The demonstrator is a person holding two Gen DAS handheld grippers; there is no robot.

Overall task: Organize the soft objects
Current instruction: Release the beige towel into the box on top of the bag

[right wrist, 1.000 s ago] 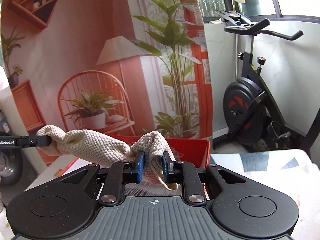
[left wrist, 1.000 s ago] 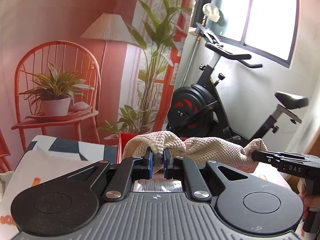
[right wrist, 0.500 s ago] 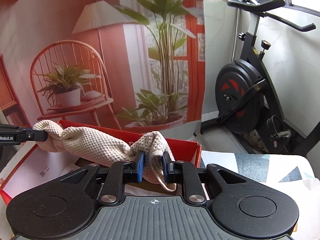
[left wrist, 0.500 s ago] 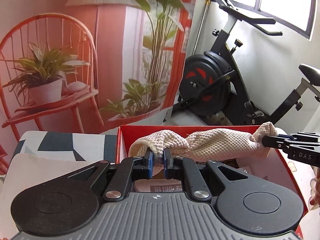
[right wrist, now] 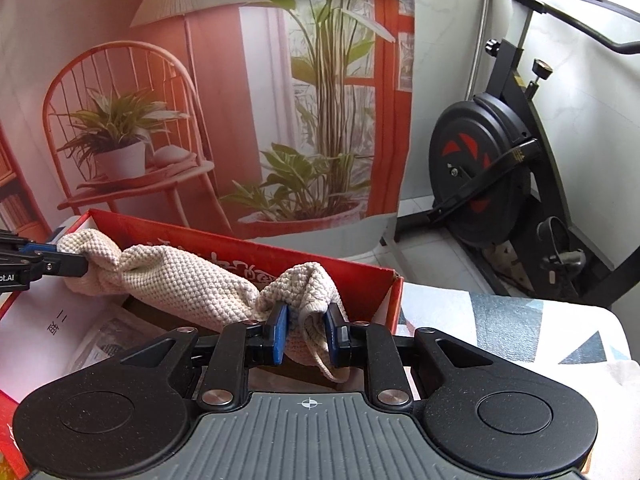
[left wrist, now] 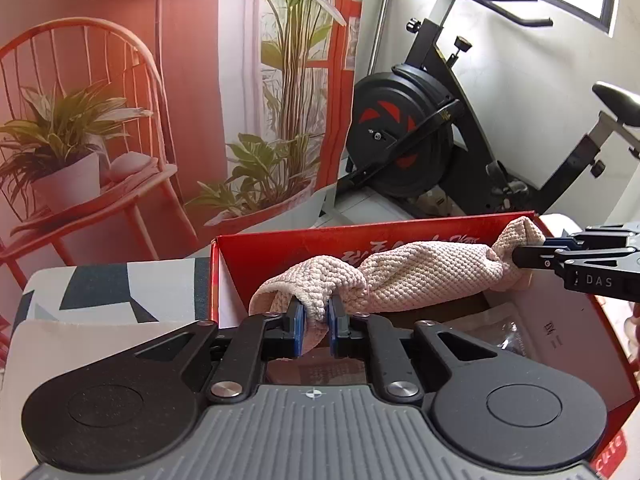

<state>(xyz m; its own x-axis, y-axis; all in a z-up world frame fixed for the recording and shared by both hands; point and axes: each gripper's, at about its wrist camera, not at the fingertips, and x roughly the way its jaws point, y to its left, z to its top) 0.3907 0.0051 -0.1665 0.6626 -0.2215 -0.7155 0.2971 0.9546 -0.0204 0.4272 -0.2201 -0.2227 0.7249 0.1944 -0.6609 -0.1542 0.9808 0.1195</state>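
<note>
Left wrist view: at lower centre the left gripper (left wrist: 316, 325) pinches one end of the beige knitted towel (left wrist: 424, 276), stretched toward centre right, where the right gripper (left wrist: 532, 250) pinches its other end. Right wrist view shows the towel (right wrist: 180, 280) hanging over the open red box (right wrist: 376, 296).

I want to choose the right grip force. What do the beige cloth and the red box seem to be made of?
The cloth looks like soft knitted or waffle-weave fabric, probably cotton or microfibre: bumpy matte texture, bunching where the left gripper and right gripper pinch it. The red box looks like printed cardboard: thin folded walls, slight sheen, white inside.
</note>
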